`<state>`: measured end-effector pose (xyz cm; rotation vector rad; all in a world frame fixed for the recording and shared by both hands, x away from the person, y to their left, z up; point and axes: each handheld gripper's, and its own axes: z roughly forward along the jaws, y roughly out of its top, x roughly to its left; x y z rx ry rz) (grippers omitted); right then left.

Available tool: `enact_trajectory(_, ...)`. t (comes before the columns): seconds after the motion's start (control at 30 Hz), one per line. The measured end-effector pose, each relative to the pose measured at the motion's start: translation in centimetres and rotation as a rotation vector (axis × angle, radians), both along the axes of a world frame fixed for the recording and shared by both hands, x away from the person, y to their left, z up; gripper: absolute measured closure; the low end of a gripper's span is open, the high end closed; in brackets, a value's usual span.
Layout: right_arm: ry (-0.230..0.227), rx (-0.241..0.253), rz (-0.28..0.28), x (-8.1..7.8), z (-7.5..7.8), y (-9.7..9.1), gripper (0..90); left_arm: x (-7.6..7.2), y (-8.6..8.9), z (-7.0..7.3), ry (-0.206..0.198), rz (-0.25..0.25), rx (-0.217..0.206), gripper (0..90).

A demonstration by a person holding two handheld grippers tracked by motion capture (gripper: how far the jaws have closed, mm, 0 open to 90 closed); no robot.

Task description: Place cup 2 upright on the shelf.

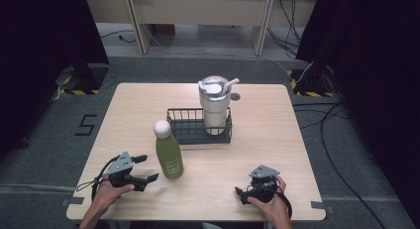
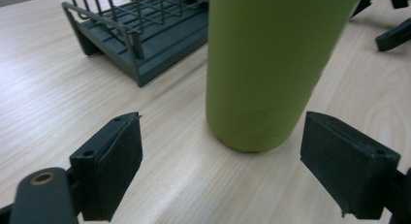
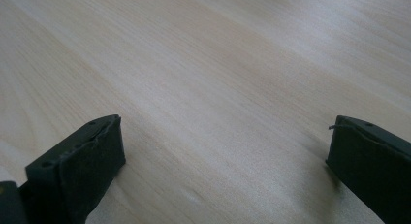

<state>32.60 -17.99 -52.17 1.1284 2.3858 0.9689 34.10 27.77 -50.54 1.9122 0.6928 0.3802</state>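
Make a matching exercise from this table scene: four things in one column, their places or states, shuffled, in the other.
1. tall green bottle with white cap
2. white lidded tumbler with straw
3. dark wire basket
4. left gripper

A. standing in the basket
B. jaws open, aimed at the bottle
C. standing on bare wood
D. mid-table, holding the tumbler

Pairs: 1-C, 2-A, 3-D, 4-B

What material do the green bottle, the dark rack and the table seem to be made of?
Green bottle: probably coated metal, perhaps plastic; its matte olive skin is even and gives no glare. Its white cap looks like smooth plastic.
Dark rack: thin metal wire, apparently painted dark grey, over a solid tray-like base.
Table: pale wood or wood-look laminate; fine straight grain lines with a soft sheen.
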Motion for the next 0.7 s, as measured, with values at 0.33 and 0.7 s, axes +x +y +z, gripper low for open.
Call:
enact_trajectory(0.33,0.000,-0.001,-0.003,0.0,0.0,0.0,0.3,-0.3,-0.6,0.2,-0.018,-0.010,-0.011,14.9)
enact_trajectory(0.7,-0.002,0.000,-0.004,0.1,0.0,0.0,0.3,-0.7,-2.1,0.6,-0.042,-0.025,-0.026,14.9)
